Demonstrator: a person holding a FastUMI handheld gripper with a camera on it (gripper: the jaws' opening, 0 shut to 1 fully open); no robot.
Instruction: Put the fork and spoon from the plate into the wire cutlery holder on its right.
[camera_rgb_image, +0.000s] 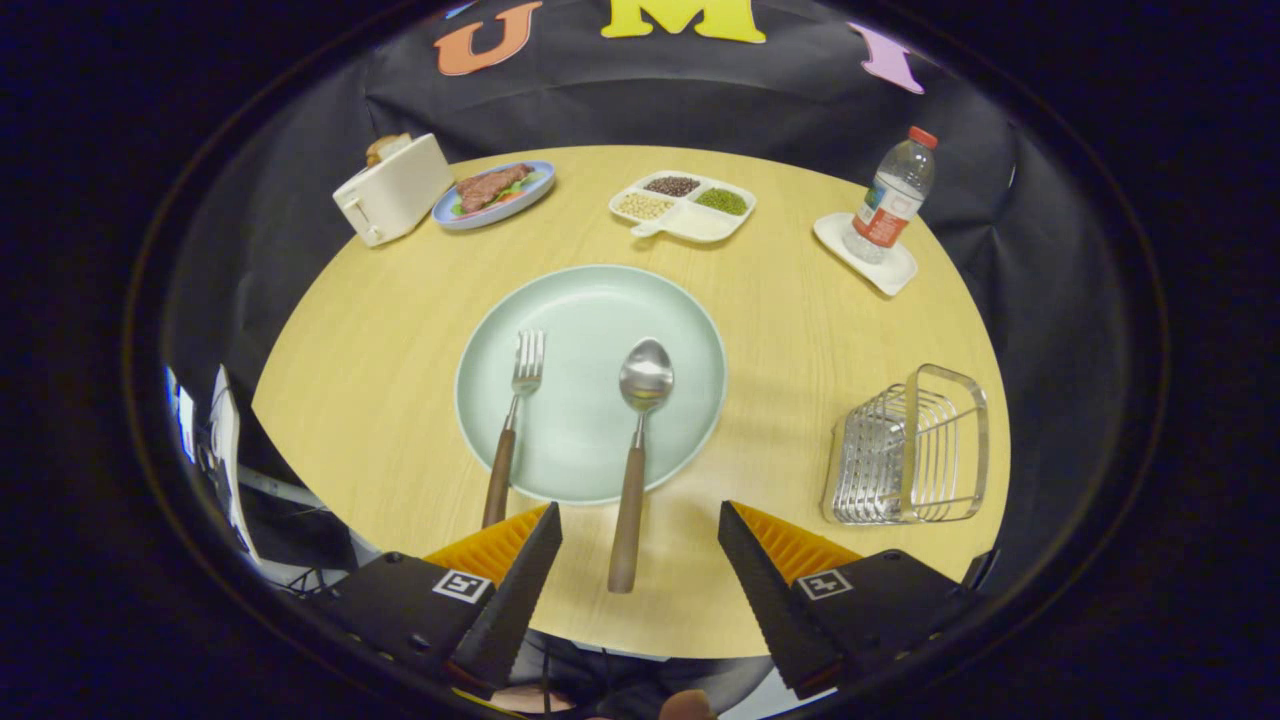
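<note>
Gripper (640, 540) with fingers spread and empty, spoon (636, 455) handle lying between them. Fork (510, 425) lies alongside on plate (590, 290); wire holder (908, 447) stands right. Approach step: next, descend and close on the handle.

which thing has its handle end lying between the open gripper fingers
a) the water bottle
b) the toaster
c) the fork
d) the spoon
d: the spoon runs off the plate and its wooden handle ends between the fingers of the open gripper; the fork lies further left.
</note>
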